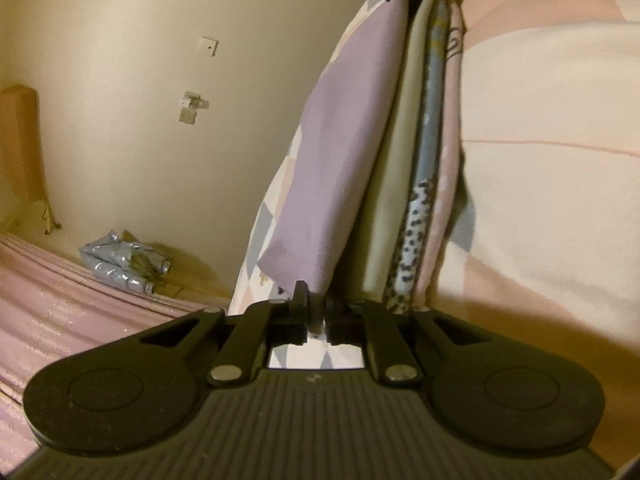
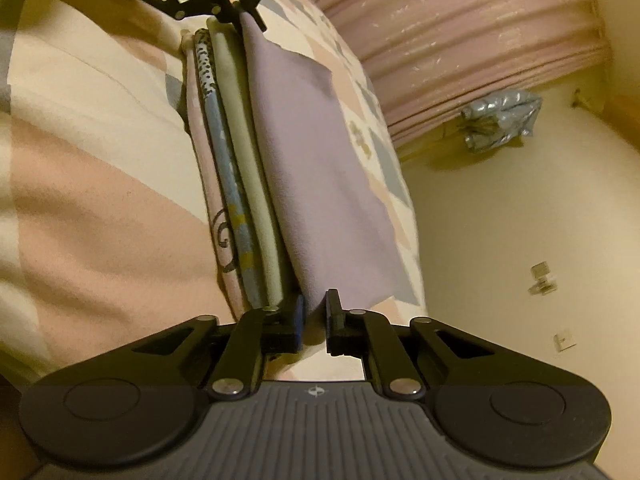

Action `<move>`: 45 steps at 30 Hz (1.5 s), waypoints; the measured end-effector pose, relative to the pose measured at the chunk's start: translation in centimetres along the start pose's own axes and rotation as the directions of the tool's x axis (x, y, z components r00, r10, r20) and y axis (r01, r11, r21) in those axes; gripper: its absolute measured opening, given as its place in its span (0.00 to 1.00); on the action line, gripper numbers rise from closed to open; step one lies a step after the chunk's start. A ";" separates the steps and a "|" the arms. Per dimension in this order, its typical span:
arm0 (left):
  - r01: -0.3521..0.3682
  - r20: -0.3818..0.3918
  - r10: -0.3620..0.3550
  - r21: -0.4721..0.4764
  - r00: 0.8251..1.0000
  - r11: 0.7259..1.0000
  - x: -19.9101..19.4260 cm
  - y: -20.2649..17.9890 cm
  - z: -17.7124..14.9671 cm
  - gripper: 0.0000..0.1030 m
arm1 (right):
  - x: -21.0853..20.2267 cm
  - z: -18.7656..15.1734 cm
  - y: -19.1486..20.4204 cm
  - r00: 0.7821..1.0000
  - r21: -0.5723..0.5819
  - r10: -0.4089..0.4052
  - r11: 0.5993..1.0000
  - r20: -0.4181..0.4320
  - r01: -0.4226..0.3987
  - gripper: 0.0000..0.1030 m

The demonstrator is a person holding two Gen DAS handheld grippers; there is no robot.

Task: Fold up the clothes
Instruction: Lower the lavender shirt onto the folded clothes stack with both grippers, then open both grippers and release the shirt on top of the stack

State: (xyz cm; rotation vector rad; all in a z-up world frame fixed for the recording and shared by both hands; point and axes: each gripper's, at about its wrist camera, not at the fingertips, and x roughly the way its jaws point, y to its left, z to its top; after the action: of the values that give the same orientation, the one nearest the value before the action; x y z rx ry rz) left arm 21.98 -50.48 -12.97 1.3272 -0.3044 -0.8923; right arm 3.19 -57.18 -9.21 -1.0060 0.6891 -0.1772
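Tongs, left [image 1: 316, 312] and right [image 2: 314, 316], pinch lilac cloth [image 1: 340, 168] ends.

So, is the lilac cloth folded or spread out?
Folded: the lilac cloth lies doubled in a flat panel, each end pinched by a claw, left and right.

Left gripper [image 1: 316, 312] pinched closed, right gripper [image 2: 315, 316] likewise — 2 grippers facing each other

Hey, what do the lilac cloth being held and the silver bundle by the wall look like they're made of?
The lilac cloth looks like soft matte fabric, maybe a fine knit or microfibre: no sheen, hanging smooth and limp. The silver bundle looks like metallic foil or plastic film: crinkled, with bright glints.
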 end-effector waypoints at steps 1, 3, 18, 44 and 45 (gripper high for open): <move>0.006 -0.001 -0.006 -0.002 1.000 1.000 0.0 -0.2 -0.1 0.04 | -0.4 0.0 0.1 1.000 -0.001 -0.006 1.000 0.001 0.006 0.05; 0.014 -0.002 -0.014 -0.012 1.000 1.000 -0.2 -0.4 -0.3 0.03 | -0.8 0.0 -0.1 1.000 0.011 -0.016 1.000 0.006 0.016 0.05; 0.038 -0.009 -0.038 -0.013 0.999 0.999 -1.0 -1.9 -1.1 0.02 | -0.4 0.4 1.2 1.000 -0.001 -0.013 1.000 -0.022 0.013 0.07; 0.082 0.015 -0.082 -0.386 0.996 0.919 -1.7 4.1 0.4 0.03 | -3.2 2.0 -4.4 0.992 0.530 0.096 0.839 0.076 -0.122 0.09; 0.088 0.008 -0.092 -0.379 0.996 0.921 -1.3 3.8 0.3 0.03 | -2.9 1.6 -4.5 0.990 0.553 0.117 0.822 0.072 -0.137 0.09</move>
State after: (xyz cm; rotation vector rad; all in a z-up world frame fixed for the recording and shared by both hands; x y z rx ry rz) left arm 22.40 -49.86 -8.99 0.9903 -0.0558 -0.9665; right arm 2.73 -57.19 -3.63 -0.3947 0.6184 -0.2270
